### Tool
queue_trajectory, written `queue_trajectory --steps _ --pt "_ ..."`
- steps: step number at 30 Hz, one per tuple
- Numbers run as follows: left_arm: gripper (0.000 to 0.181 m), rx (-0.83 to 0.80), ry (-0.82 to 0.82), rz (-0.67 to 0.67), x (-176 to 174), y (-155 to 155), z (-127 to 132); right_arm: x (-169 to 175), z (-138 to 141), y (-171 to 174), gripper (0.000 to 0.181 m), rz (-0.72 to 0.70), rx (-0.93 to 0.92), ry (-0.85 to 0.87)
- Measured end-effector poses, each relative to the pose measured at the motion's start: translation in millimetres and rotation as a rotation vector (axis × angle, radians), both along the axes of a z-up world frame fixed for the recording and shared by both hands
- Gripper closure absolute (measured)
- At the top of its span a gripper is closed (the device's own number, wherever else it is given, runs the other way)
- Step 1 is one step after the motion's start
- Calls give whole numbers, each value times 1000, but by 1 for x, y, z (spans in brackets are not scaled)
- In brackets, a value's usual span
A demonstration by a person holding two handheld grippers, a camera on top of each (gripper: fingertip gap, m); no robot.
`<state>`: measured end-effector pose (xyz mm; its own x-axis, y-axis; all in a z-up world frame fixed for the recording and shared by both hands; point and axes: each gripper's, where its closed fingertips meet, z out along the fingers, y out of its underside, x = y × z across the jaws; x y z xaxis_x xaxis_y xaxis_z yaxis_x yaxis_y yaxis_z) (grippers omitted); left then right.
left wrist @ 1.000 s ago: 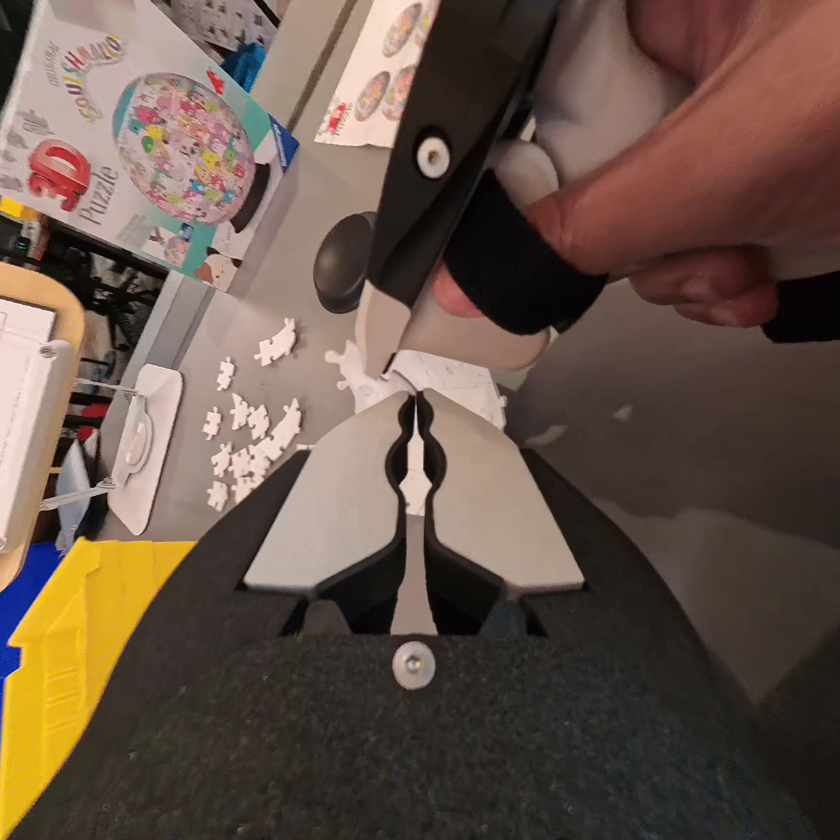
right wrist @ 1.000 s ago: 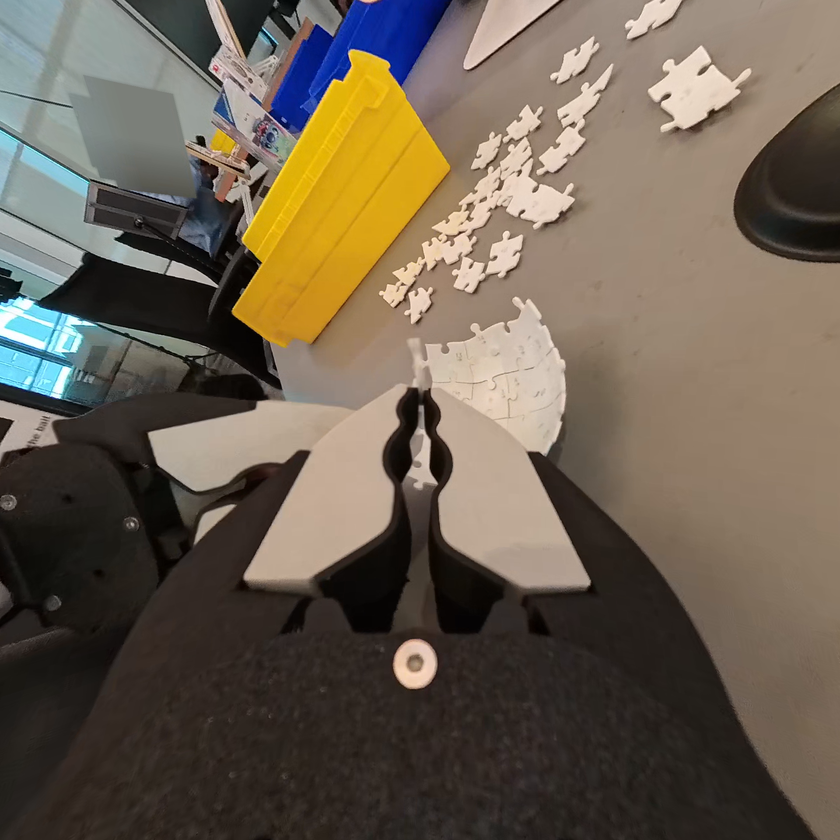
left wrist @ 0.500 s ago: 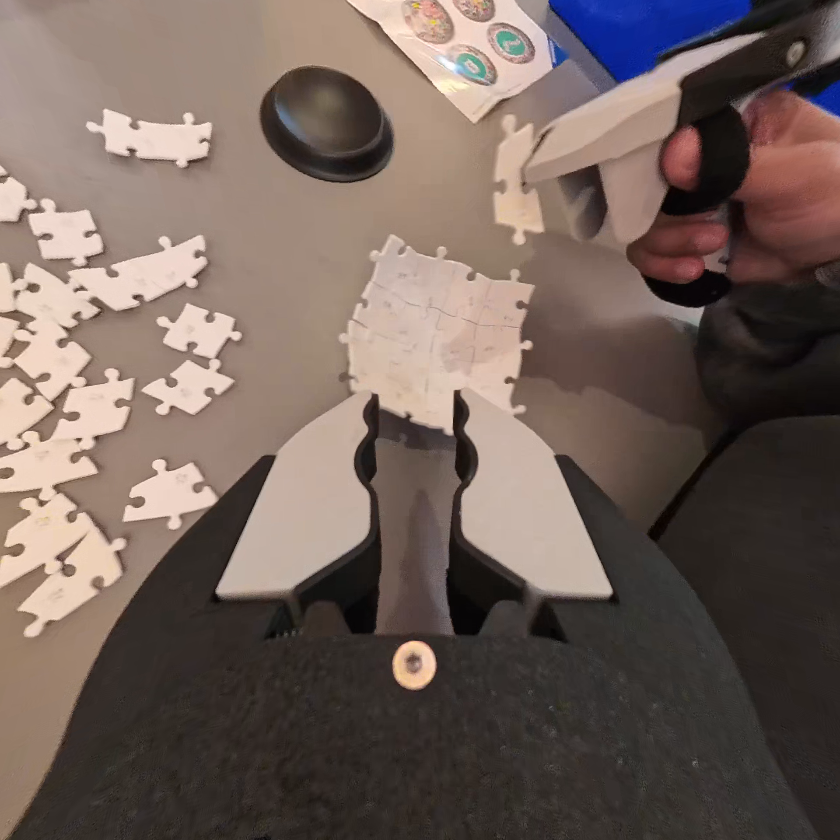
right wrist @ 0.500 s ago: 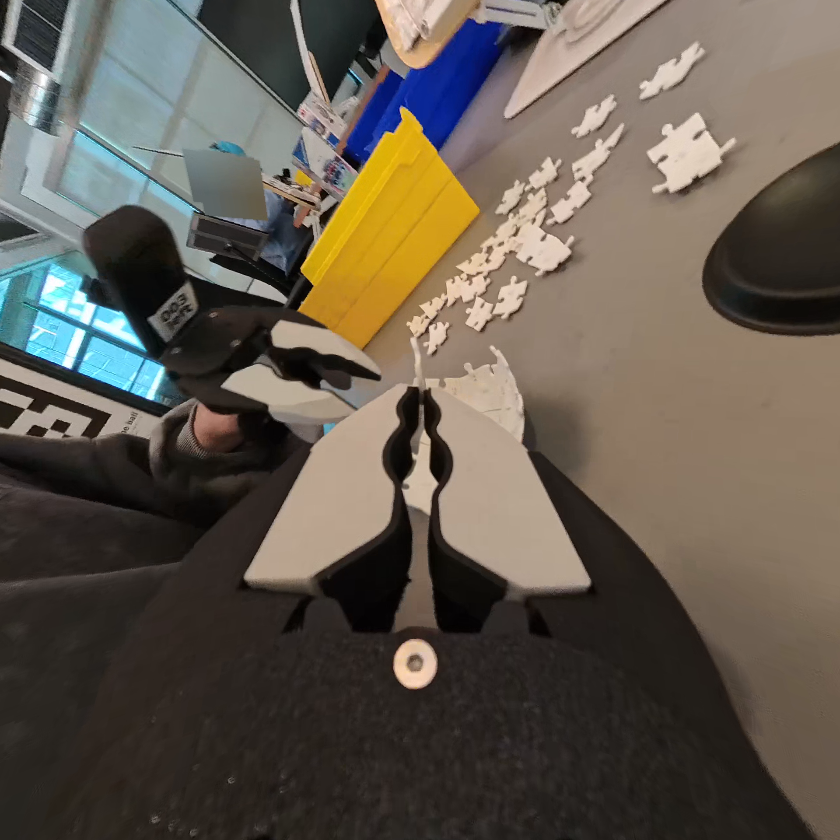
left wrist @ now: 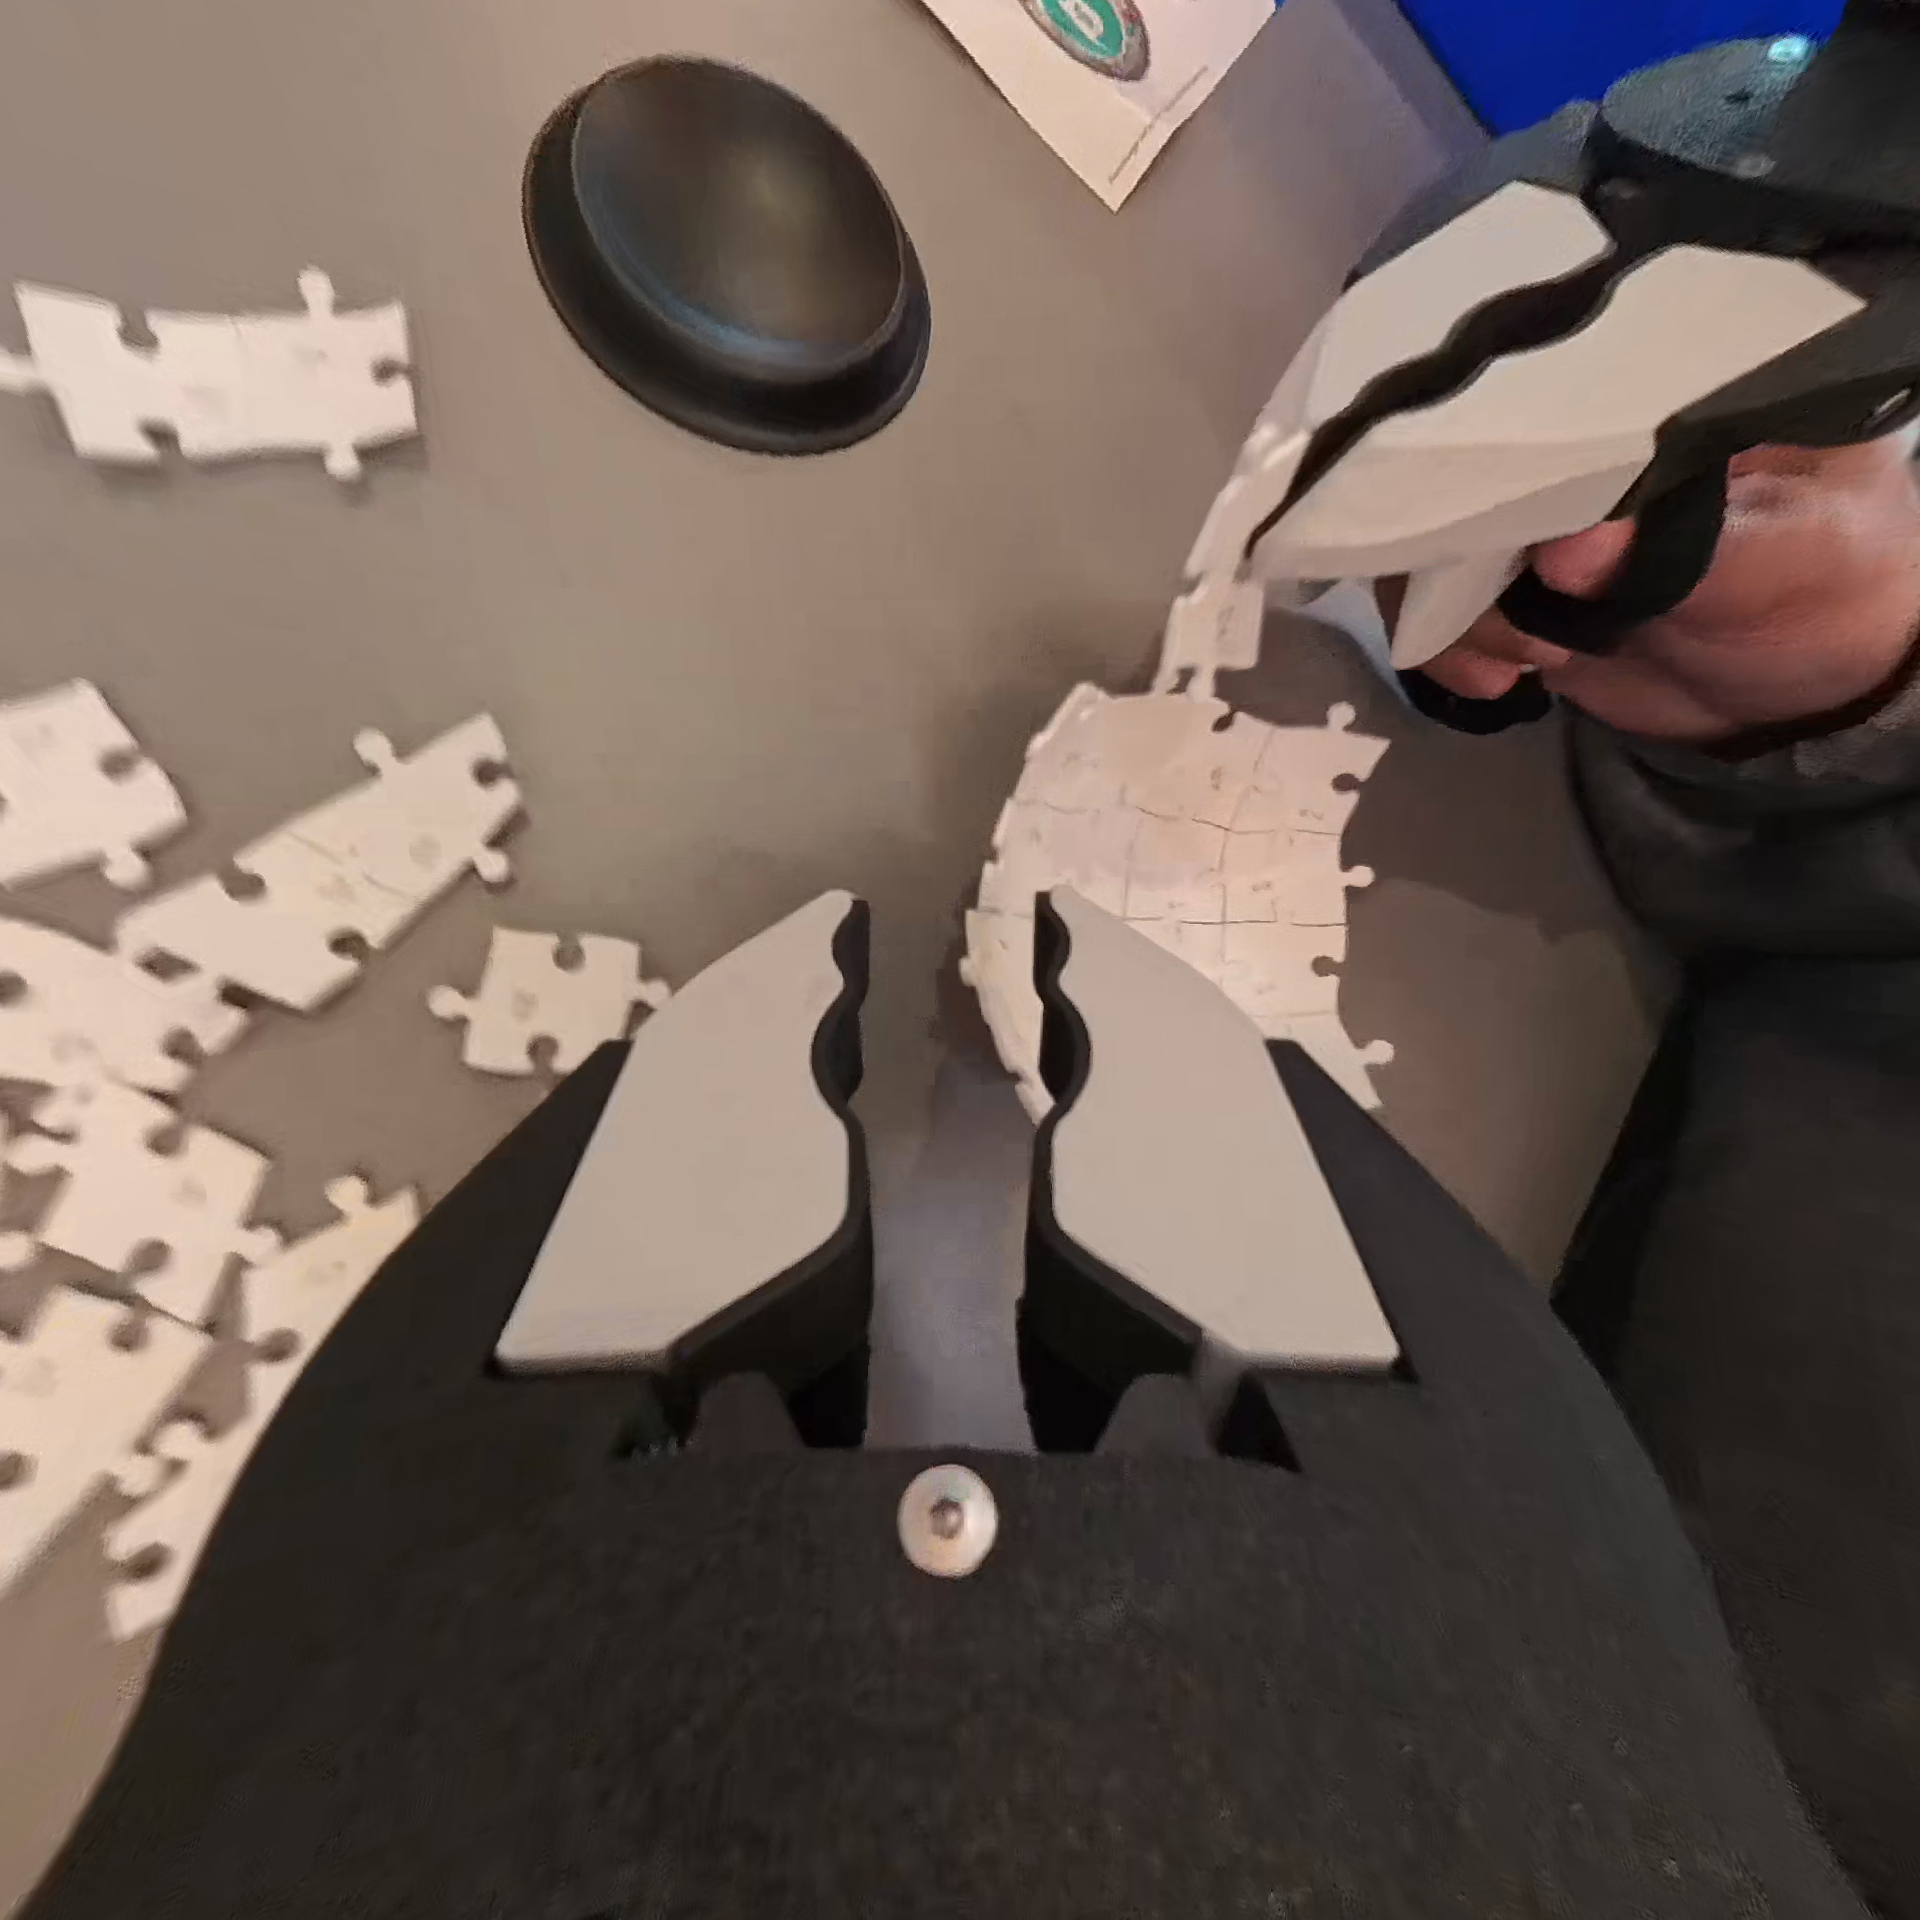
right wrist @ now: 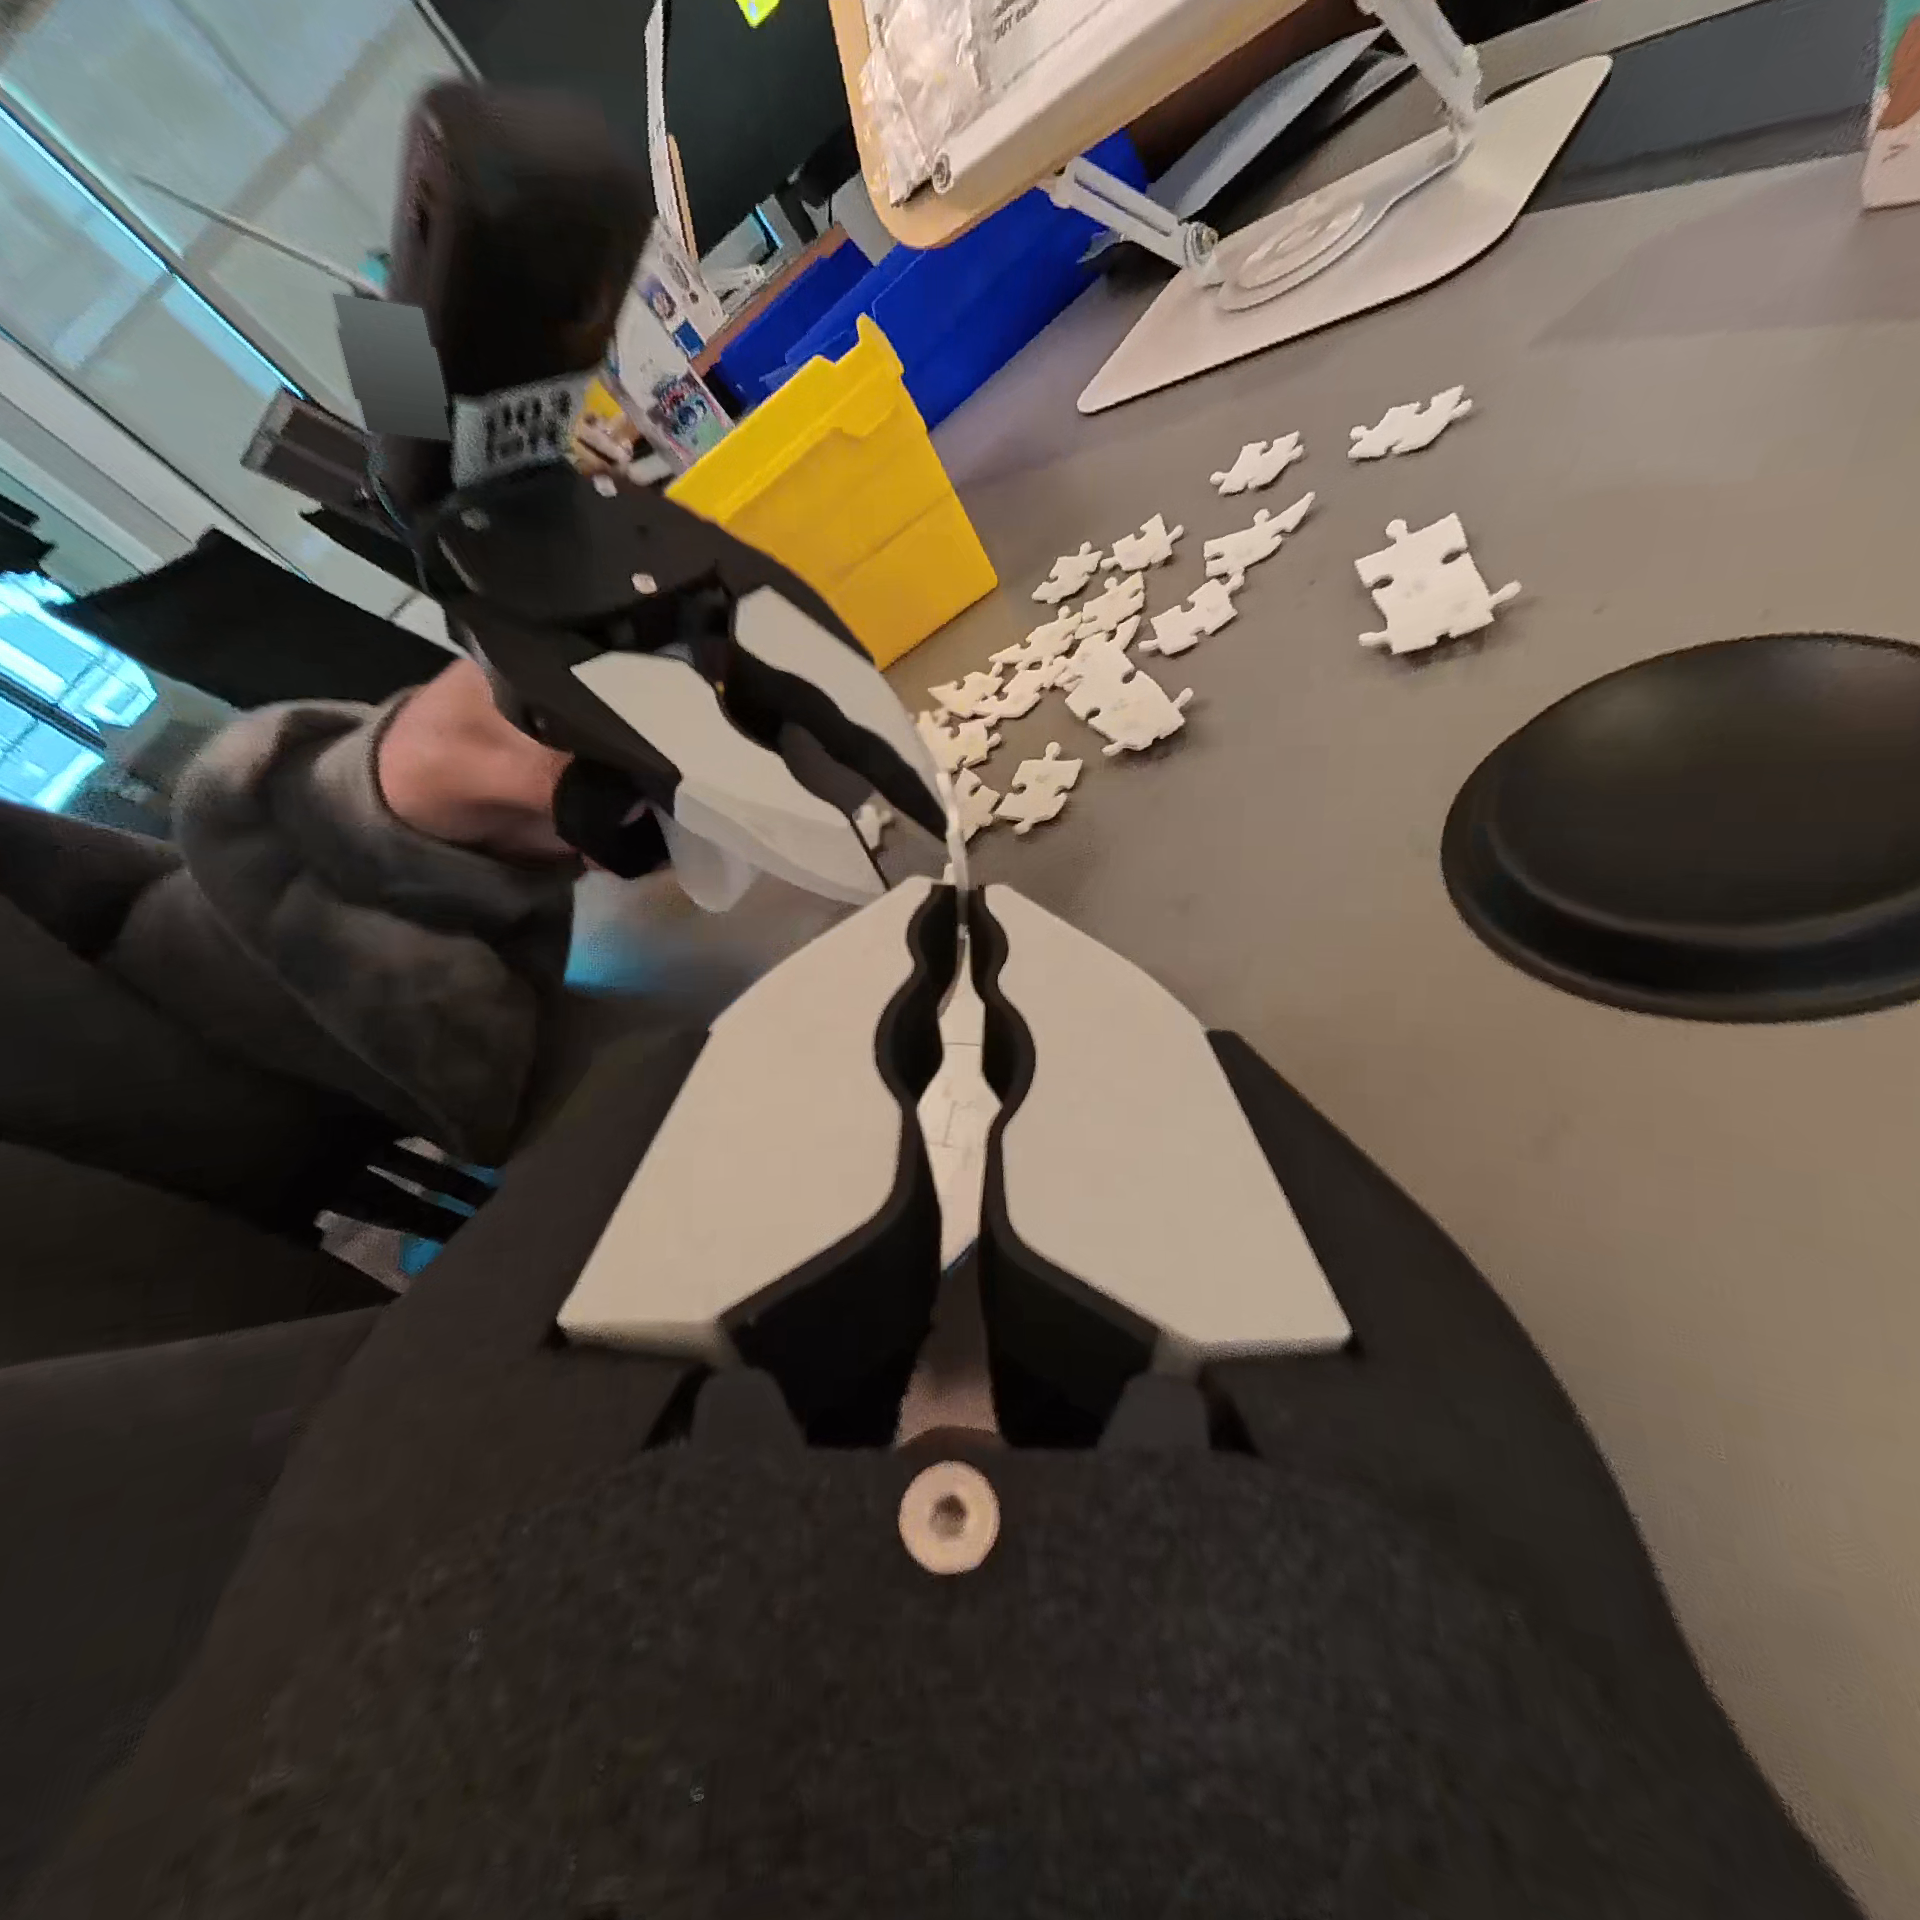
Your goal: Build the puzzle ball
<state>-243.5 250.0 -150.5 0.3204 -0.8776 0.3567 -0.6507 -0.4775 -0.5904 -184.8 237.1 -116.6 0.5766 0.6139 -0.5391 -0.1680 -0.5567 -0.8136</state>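
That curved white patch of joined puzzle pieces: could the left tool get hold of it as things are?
Probably yes. The left tool is open right at the near edge of the joined patch, with nothing lying between them. The right tool holds a puzzle piece above the far edge, so that side is busy.

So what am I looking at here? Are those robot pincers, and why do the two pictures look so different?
No robot: a person holds a hand-squeezed claw in each hand, and each claw carries a camera looking along its own fingers. One picture is from the left claw, whose jaws stand open with nothing between them, close over a curved patch of joined puzzle pieces on the grey table. The other picture is from the right claw, shut on a white puzzle piece; the left view shows that piece held just above the patch. Also on the table: loose white pieces, a black round stand, a yellow bin and a printed sheet.
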Motion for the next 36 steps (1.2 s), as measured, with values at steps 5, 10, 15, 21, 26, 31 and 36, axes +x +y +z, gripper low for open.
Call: queue_trajectory --steps 5,10,15,21,26,31,36 --pt "153 124 55 -34 8 8 13 -3 -19 14 179 2 6 -161" --pt "153 193 26 -10 -12 -19 24 -5 -30 23 179 4 -32 -201" --pt "152 235 1 -16 -39 -62 4 -6 -36 26 179 15 -74 -209" --pt "128 158 -12 61 -39 -66 -17 -8 -41 27 179 30 -109 -220" --pt "101 260 35 42 -30 -60 -29 -6 -45 27 179 22 -149 -203" --pt "102 290 6 45 -18 -57 -26 -6 -48 27 179 26 -176 -198" --pt "102 284 -16 46 -12 -56 -24 -6 -50 24 179 27 -205 -195"
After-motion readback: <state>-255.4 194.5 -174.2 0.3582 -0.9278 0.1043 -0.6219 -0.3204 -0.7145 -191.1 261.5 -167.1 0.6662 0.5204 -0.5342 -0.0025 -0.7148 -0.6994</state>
